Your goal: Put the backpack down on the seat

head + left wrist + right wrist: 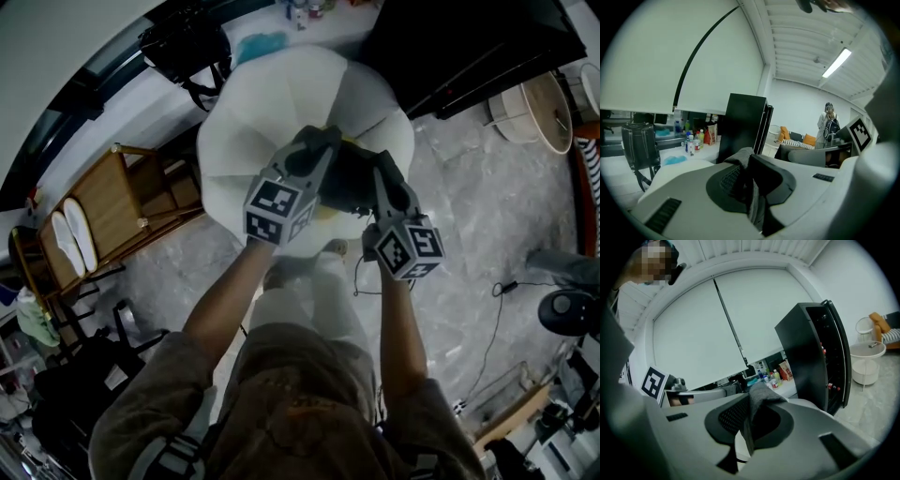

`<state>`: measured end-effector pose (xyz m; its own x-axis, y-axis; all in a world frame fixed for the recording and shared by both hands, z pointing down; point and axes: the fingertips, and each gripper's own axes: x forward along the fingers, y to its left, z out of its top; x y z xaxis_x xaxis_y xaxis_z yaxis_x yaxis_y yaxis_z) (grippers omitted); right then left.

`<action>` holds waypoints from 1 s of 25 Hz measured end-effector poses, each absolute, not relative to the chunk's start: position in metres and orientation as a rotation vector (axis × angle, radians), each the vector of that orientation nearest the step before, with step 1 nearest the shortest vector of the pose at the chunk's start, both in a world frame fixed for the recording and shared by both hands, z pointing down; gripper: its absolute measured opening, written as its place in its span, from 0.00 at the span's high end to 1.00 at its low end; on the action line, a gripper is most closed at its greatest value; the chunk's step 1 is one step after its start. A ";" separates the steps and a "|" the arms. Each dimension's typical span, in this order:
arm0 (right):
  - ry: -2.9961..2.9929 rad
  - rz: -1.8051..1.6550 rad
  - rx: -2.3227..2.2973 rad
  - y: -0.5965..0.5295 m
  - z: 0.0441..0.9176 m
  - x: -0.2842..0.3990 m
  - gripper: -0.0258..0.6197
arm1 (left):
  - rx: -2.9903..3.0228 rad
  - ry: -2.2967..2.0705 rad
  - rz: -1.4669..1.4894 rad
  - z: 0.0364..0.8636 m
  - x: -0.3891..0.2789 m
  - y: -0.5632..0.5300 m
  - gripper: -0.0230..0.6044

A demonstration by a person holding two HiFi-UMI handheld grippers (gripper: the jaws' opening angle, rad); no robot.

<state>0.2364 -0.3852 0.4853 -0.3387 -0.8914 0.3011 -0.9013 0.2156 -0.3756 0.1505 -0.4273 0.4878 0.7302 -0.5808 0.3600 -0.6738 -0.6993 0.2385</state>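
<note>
Left tool (749,187) and right tool (751,420), arms outstretched, each clamp a backpack (349,178) strap.

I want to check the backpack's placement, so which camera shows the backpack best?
The head view: most of the dark backpack shows, over the white seat. Each gripper view shows only a grey fold of it pinched in its jaws.

seat (246,131) top open, wooden rack (111,202) left, cabinet (469,47) right
</note>
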 end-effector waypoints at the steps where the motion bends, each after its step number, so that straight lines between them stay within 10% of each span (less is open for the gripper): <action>1: -2.437 0.762 1.798 -0.389 0.488 0.237 0.91 | 2.588 -0.975 0.366 0.491 0.152 -0.430 0.91; 25: -2.419 0.679 1.872 -0.432 0.560 0.265 0.91 | 2.600 -1.000 0.329 0.564 0.193 -0.465 0.91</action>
<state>0.2645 -0.4321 0.5598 -0.2864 -0.9206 0.2656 -0.9243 0.1924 -0.3297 0.1933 -0.4646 0.5636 0.7264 -0.6035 0.3288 -0.6808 -0.6971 0.2247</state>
